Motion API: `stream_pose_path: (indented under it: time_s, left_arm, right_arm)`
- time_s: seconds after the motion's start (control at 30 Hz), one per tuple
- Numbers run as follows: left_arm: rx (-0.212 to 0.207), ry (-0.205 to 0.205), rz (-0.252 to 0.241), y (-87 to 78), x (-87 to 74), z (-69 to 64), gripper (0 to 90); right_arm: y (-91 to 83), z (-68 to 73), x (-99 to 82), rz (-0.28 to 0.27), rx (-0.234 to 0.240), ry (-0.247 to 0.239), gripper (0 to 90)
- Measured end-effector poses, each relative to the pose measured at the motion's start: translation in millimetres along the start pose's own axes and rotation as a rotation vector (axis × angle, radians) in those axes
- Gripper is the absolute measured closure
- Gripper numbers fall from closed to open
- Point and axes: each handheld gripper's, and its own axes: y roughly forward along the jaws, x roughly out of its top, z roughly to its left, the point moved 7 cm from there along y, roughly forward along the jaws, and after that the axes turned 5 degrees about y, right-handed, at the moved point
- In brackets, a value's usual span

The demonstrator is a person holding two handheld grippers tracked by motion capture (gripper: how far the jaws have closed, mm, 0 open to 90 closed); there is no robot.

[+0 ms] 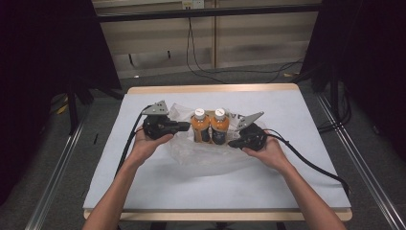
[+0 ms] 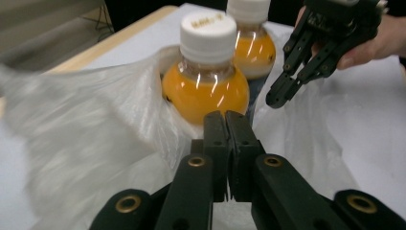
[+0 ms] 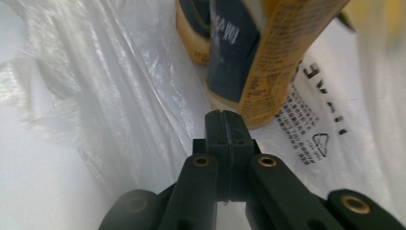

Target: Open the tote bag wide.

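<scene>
Both grippers (jaws pressed together) flank 2 bottles (image 1: 210, 125), hands level.

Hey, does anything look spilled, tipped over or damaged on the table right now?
Nothing stands out. Both bottles stand upright side by side with their white caps on, and no liquid shows on the table. The plastic bag around them is crumpled, as a thin bag would be.
</scene>
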Motion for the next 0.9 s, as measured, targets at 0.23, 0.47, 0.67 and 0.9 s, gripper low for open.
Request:
stream_pose_path:
  time_s: [0.23, 0.47, 0.67, 0.9]
  left_arm:
    - [-0.037, 0.065, 0.060, 11.4, -3.8, -13.1, 89.7]
    - [0.010, 0.172, 0.337, 43.6, -40.7, -13.9, 90.0]
    - [0.050, 0.203, 0.480, 58.1, -72.9, -8.1, 90.0]
    - [0.059, 0.187, 0.521, 53.6, -88.1, 5.6, 90.0]
  right_arm:
    - [-0.3, 1.7, 0.2, -0.002, 0.006, 0.000, 90.0]
    - [8.4, 1.6, -2.4, 0.028, 0.010, -0.008, 90.0]
    - [19.1, -7.6, -11.7, 0.102, -0.030, -0.014, 90.0]
    - [23.2, -16.9, -20.5, 0.168, -0.060, -0.020, 90.0]
